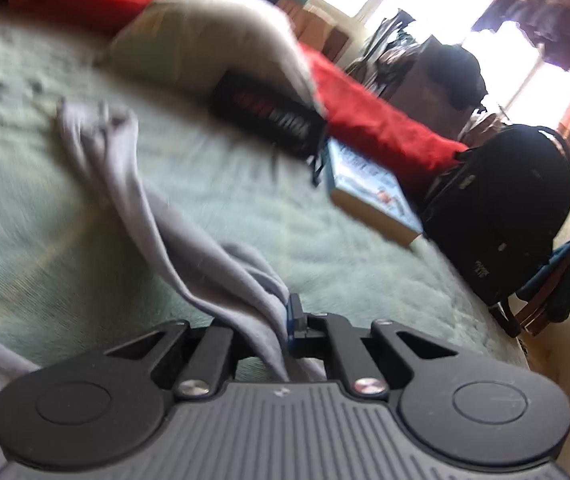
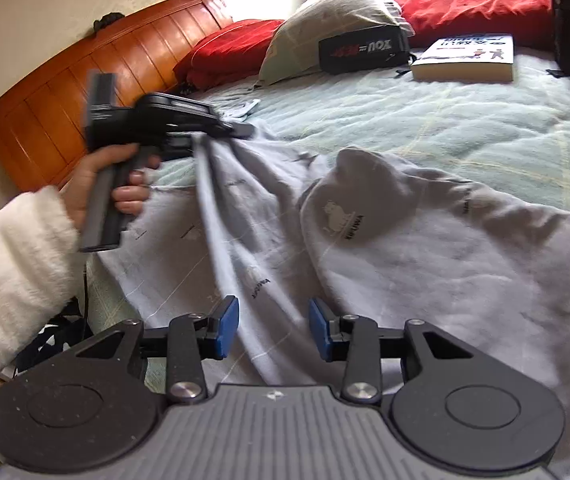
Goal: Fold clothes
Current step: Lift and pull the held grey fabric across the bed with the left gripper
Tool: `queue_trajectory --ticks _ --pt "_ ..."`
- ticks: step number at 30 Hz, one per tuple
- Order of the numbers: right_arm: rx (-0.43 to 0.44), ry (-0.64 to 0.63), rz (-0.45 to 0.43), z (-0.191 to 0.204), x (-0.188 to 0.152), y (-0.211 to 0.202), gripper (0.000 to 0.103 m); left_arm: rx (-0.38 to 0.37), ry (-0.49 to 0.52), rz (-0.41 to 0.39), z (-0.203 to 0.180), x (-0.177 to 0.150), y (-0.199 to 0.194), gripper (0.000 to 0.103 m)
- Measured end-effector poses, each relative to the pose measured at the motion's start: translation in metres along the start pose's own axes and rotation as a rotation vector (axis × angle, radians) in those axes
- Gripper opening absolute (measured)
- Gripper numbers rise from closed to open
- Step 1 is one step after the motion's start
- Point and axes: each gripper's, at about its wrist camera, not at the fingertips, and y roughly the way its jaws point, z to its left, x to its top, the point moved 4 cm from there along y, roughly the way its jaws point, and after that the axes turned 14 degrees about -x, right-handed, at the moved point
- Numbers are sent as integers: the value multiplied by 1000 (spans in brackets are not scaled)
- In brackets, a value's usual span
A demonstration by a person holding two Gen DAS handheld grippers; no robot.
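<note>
Garment under inspection: a pale lavender-grey cotton top with small printed lettering [image 2: 385, 240], spread rumpled across a pale green fleecy bed blanket [image 2: 465, 120].

Left gripper [image 1: 287, 320]: fingers pressed together, pinching a bunched fold of the top. In the left wrist view the cloth runs from the jaws toward 11 o'clock as a taut ridge and lies against the blue pad [image 1: 293, 316]. In the right wrist view this gripper sits at 10 o'clock, held by a hand [image 2: 105, 188] in a white fluffy sleeve [image 2: 13, 280], with the fabric lifted in pleats beneath it.

Right gripper [image 2: 273, 328]: blue-padded fingers spread apart, with nothing pinched. The top lies beneath and ahead of them; one raised fold passes between the fingers, contact not discernible.

At 12 to 1 o'clock, well apart from the top: a grey pillow [image 2: 337, 12], red cushions [image 2: 477, 4] and a paperback book with a white cover [image 2: 465, 56].
</note>
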Motion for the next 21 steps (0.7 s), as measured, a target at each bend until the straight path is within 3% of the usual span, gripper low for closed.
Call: queue_trajectory --ticks 2,10,12,14,17,21 --pt "-7 9 -8 -3 -1 -4 51 18 34 -18 -14 -1 -17 4" --pt "-57 -15 -46 -10 -8 -18 50 73 76 -44 -49 -2 -70 4" --pt "-79 -115 -49 -2 -12 -21 44 95 96 -39 -55 -2 -74 4" --pt "-114 -245 -54 10 -17 -24 28 109 106 -36 -57 -4 -78 4" --pt "-151 -438 -52 28 -31 -26 23 124 89 -25 -53 -9 -78 4" --pt "-207 -601 -40 41 -46 -22 22 139 66 -10 -45 -18 -79 4"
